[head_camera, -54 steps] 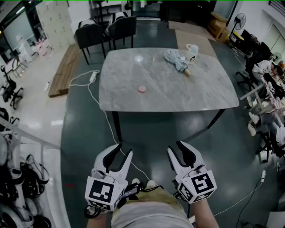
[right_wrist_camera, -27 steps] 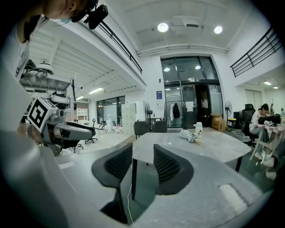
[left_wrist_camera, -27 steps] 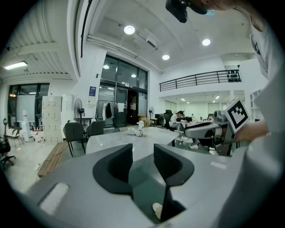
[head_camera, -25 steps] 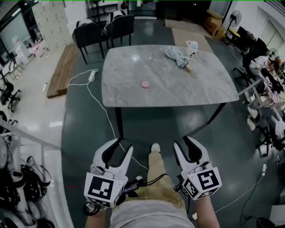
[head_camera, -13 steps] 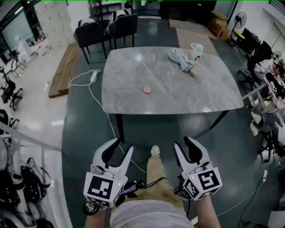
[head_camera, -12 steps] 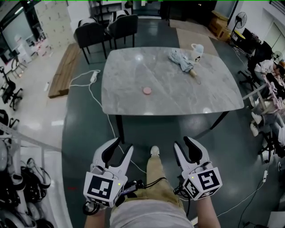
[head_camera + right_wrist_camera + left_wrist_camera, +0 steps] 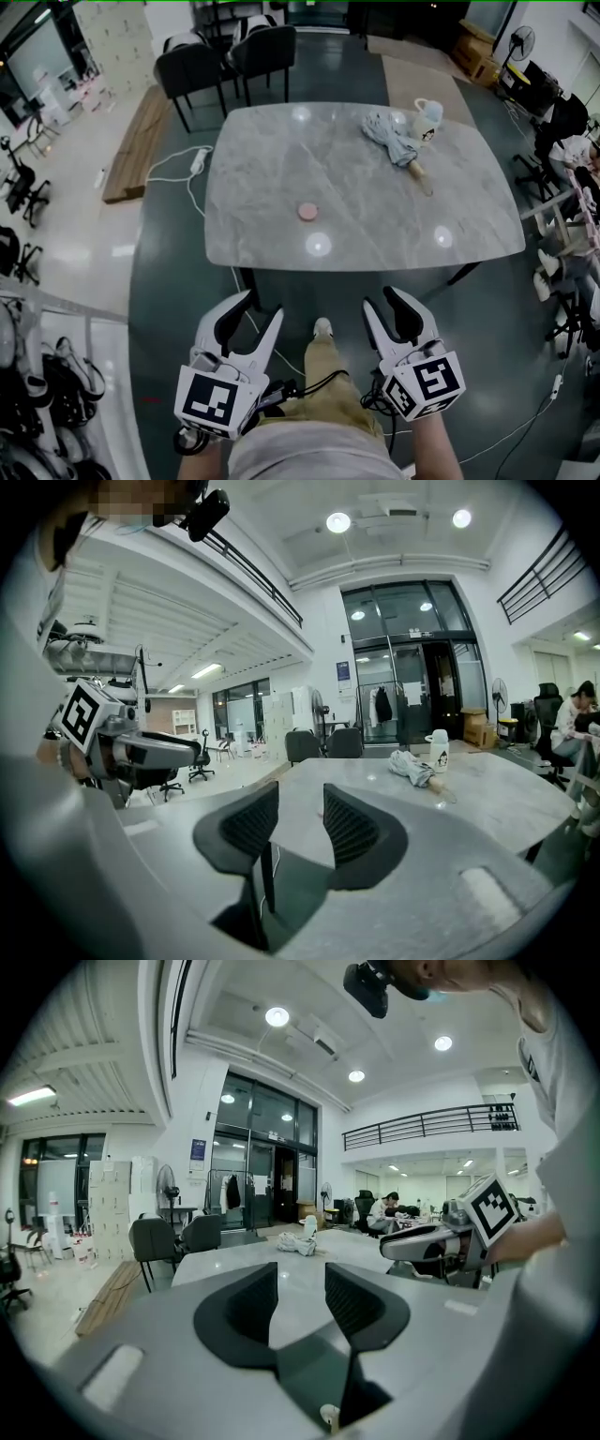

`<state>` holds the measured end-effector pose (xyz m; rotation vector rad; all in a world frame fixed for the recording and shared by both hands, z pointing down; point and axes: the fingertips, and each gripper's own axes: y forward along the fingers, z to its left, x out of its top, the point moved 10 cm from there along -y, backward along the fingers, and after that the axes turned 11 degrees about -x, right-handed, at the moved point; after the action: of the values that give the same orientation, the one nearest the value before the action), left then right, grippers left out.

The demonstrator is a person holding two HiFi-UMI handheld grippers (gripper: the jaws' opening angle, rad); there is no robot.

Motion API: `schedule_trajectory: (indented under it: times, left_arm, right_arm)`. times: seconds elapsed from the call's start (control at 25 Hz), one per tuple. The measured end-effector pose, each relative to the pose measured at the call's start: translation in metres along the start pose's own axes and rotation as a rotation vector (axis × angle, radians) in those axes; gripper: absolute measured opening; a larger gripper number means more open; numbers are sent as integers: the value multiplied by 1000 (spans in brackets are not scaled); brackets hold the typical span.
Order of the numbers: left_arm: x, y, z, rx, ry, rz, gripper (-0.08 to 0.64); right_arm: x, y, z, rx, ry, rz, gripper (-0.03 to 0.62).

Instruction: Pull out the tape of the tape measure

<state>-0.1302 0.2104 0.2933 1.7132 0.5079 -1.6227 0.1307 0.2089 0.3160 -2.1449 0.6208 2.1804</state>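
A grey marble-patterned table (image 7: 375, 225) stands on a dark, glossy floor (image 7: 178, 281), with ceiling lights mirrored close to its near edge. Two dark chairs (image 7: 192, 66) sit at its far left corner. Off its left edge a long wooden board (image 7: 131, 145) lies beside a white power strip (image 7: 197, 161). Beyond, tall glass doors (image 7: 412, 686) rise under round ceiling lamps (image 7: 338, 522). A railed balcony (image 7: 422, 1127) runs along the white wall, and a standing fan (image 7: 518, 42) is at the far right.
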Motion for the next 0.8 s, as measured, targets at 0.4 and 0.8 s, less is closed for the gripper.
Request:
schedule_trajectory:
  times: [0.4, 0.8]
  left_arm:
    - [20, 59, 37, 65, -21, 12, 161]
    - [37, 114, 65, 148, -57, 34, 167]
  right_arm:
    - [31, 73, -42, 68, -13, 9, 146]
    - [53, 138, -87, 136, -32, 22, 146]
